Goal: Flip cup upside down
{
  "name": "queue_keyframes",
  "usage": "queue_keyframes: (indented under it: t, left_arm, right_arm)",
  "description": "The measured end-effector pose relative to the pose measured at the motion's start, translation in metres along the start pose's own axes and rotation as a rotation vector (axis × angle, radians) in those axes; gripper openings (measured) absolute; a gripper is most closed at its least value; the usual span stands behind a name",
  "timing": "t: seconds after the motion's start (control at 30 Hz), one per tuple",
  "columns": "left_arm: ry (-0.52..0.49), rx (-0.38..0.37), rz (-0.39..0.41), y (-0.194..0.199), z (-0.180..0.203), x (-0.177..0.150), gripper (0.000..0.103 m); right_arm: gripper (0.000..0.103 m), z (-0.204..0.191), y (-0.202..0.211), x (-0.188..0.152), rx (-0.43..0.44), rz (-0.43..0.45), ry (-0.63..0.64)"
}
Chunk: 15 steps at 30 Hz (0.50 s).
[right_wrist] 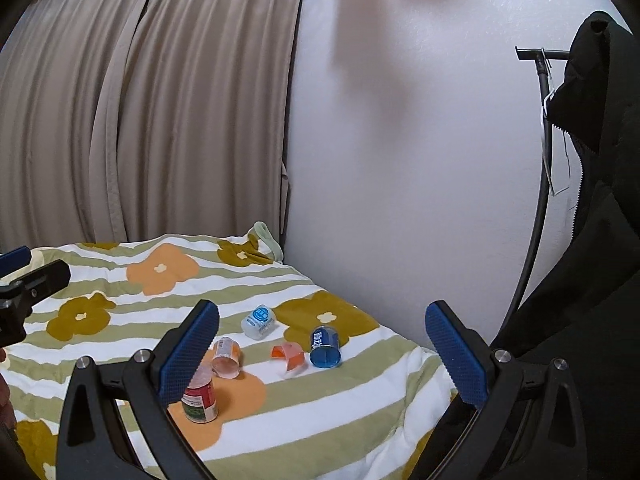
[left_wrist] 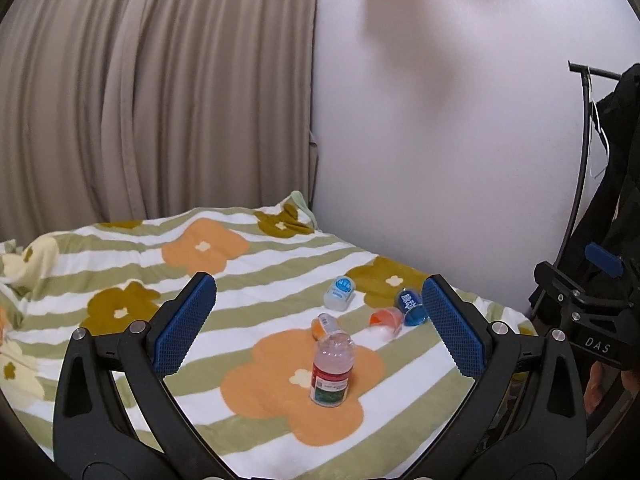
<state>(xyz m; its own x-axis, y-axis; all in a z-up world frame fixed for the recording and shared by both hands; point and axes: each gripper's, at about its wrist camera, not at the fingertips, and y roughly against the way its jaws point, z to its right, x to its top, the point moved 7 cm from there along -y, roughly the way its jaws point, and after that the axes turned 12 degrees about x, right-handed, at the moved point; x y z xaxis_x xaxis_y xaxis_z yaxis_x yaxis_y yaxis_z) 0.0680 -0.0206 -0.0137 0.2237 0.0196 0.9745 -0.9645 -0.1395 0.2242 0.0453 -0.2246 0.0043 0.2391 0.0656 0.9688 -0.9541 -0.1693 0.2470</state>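
While both jaws gape, red-labelled cup (left_wrist: 331, 372) stands upright on blanket (left_wrist: 240, 280).

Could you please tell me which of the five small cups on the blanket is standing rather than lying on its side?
The red-and-green-labelled cup, nearest the grippers on the orange flower. The white, blue and two orange ones lie tipped over.

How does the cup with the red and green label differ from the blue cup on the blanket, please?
The red-and-green cup stands on end on an orange flower of the blanket, while the blue cup lies tipped on its side near an olive flower. The red-and-green cup has a clear pinkish body with a printed label; the blue cup is tinted deep blue with white lettering. The red-and-green cup sits nearest the cameras, the blue cup farther back. Both are small translucent plastic cups, untouched by either gripper.
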Motion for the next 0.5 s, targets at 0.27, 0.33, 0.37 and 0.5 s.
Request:
queue_keyframes:
  t: [0.27, 0.33, 0.37, 0.5]
  left_arm:
    - [0.002, -0.009, 0.021, 0.006, 0.002, 0.003, 0.102]
    - [-0.001, -0.009, 0.025, 0.008, 0.004, 0.005, 0.102]
    - [-0.002, -0.01, 0.026, 0.008, 0.004, 0.005, 0.102]
    - [-0.001, -0.021, 0.035, 0.013, 0.006, 0.006, 0.102]
  right_arm:
    - [0.103, -0.001, 0.005, 0.002, 0.002, 0.009, -0.007]
    - [0.103, -0.002, 0.005, 0.002, 0.003, 0.009, -0.009]
    - [0.103, -0.002, 0.005, 0.002, 0.002, 0.009, -0.008]
    - [0.103, -0.001, 0.008, 0.003, -0.004, 0.01, -0.008]
